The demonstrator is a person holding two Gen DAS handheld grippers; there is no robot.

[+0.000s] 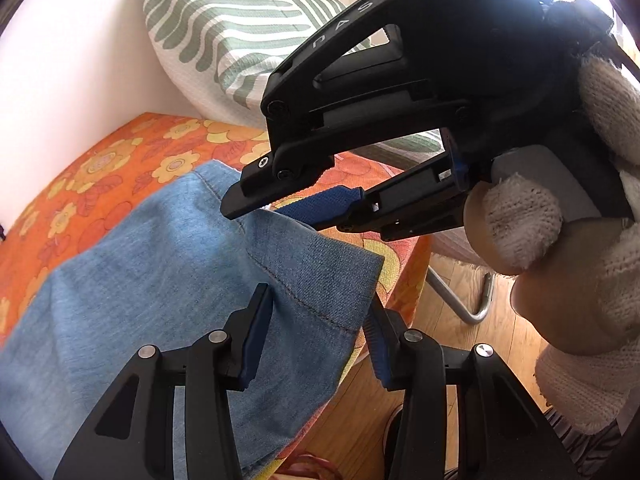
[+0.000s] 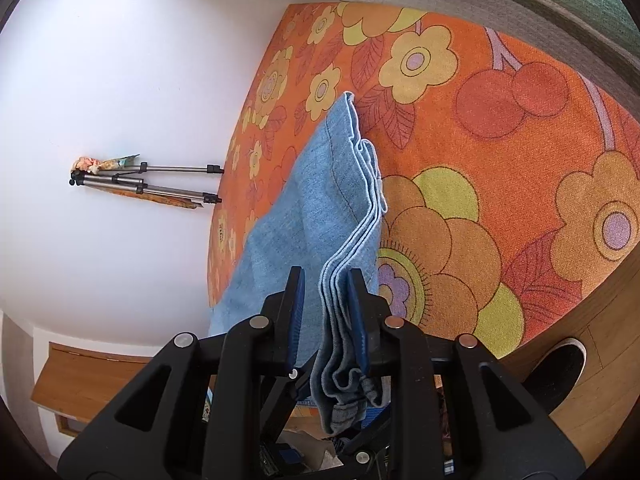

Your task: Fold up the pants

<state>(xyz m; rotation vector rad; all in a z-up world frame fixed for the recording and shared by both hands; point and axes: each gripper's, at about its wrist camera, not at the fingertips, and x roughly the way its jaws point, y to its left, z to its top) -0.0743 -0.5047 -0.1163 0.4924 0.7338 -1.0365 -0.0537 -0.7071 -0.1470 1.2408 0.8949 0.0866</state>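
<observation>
Light blue denim pants [image 1: 160,280] lie folded on an orange flowered cover [image 1: 120,168], their hem end hanging over its edge. My left gripper [image 1: 316,332] is open, its blue pads on either side of the hem corner without pressing it. My right gripper [image 1: 260,210], held by a hand in a white knit glove [image 1: 520,228], comes in from the upper right and pinches the far hem edge. In the right wrist view the right gripper [image 2: 326,316] is shut on the stacked denim layers [image 2: 336,208], whose loose end droops below the fingers.
A green-and-white striped cushion [image 1: 224,28] leans on the white wall behind the cover. Wooden floor [image 1: 452,320] and a bent metal tube leg [image 1: 480,304] lie past the cover's edge. A folded tripod [image 2: 148,184] and a dark shoe [image 2: 560,376] show in the right wrist view.
</observation>
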